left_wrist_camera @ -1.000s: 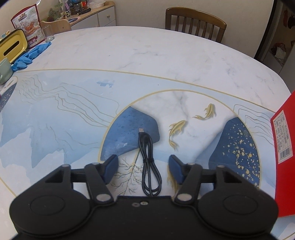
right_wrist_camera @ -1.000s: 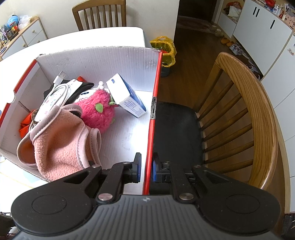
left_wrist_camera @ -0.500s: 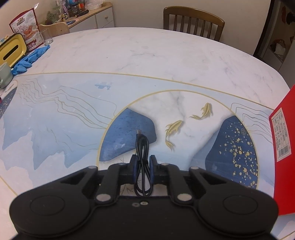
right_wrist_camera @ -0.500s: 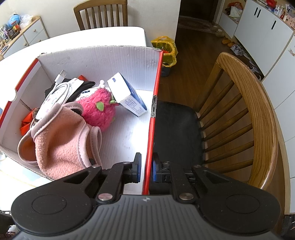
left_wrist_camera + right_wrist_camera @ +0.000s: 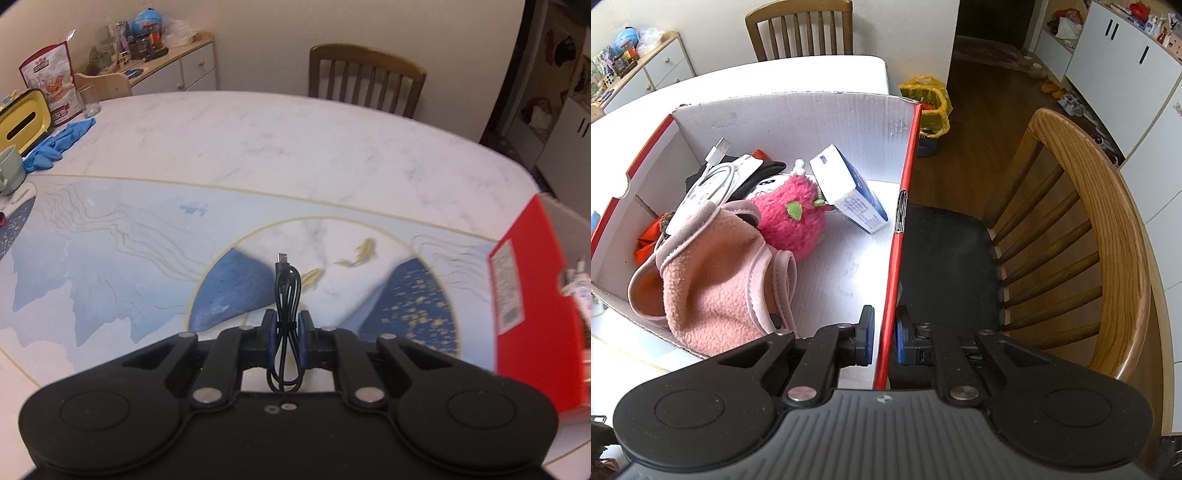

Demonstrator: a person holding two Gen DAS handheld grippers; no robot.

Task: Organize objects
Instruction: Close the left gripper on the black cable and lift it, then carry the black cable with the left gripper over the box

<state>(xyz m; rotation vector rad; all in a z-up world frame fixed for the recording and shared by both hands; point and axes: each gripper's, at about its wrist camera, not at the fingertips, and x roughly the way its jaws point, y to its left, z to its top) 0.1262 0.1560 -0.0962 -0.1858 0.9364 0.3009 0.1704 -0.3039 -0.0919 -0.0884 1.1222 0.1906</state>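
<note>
The left tongs (image 5: 285, 334) are clenched on the coiled black cable (image 5: 286, 325), its long axis running straight ahead between the fingers, above the desk (image 5: 258, 147). The red box (image 5: 532, 295) lies to their right; the right tongs (image 5: 884, 334) grip its wall.

The box (image 5: 827, 122) stands on the table's (image 5: 295, 147) right edge, with a chair (image 5: 1100, 236) just right of it. Inside, a fleece garment (image 5: 716, 280) lies near left, a plush toy (image 5: 794, 218) behind it, a carton (image 5: 849, 188) leaning to the toy's right, and a white cable (image 5: 716, 173) at the far left. On the table's far left sit a mug (image 5: 9, 170), a cloth (image 5: 59, 144) and a glass (image 5: 88, 101). Another chair (image 5: 365, 81) stands beyond the far edge
</note>
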